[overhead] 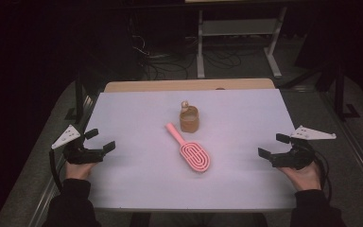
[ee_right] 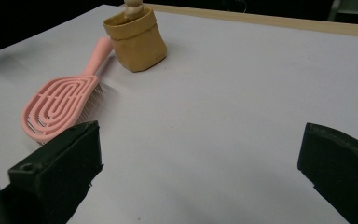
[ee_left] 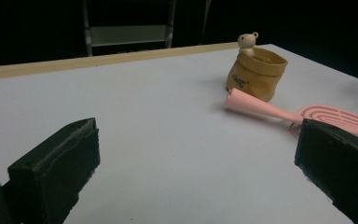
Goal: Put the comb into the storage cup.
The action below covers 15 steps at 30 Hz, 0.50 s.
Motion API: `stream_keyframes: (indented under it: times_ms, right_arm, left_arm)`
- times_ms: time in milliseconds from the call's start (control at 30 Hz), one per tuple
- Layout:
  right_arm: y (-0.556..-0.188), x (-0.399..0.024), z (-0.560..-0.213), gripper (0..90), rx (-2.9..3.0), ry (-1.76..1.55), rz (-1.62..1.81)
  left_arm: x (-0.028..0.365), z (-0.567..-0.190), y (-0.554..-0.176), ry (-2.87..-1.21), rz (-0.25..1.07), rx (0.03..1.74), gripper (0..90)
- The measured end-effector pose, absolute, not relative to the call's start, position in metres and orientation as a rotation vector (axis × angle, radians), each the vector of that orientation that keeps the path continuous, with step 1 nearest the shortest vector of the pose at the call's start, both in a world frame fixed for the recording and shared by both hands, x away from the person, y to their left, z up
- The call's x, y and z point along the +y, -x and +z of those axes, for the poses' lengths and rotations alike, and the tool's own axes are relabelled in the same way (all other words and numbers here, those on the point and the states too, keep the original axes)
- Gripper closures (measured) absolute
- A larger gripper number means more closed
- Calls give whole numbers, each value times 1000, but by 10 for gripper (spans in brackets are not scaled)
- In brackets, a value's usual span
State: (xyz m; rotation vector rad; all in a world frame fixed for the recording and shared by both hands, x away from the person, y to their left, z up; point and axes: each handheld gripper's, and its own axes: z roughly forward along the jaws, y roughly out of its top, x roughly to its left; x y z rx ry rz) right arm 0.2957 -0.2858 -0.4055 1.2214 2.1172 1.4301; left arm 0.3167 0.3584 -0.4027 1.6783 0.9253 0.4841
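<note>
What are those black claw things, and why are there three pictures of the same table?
A person sits at a white table and holds a tool in each hand. Each tool is a gripper with two black jaws that can pinch things: the left gripper and the right gripper. One picture is taken from a camera high above the table. The other two come from small cameras riding on the grippers, so you see black jaws at the bottom of each. On the table lie a pink hairbrush and a small tan paper-like pouch with a tiny bear figure peeking out. Both grippers are open and hold nothing.
</note>
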Motion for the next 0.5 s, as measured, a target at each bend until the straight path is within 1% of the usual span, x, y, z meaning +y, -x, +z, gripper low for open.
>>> stream_keyframes:
  times_ms: [500]
  right_arm:
    - [-295,-286,-405,0,2117,-1217,1442]
  left_arm:
    - [357,-403,-315,-1693,488,920,0]
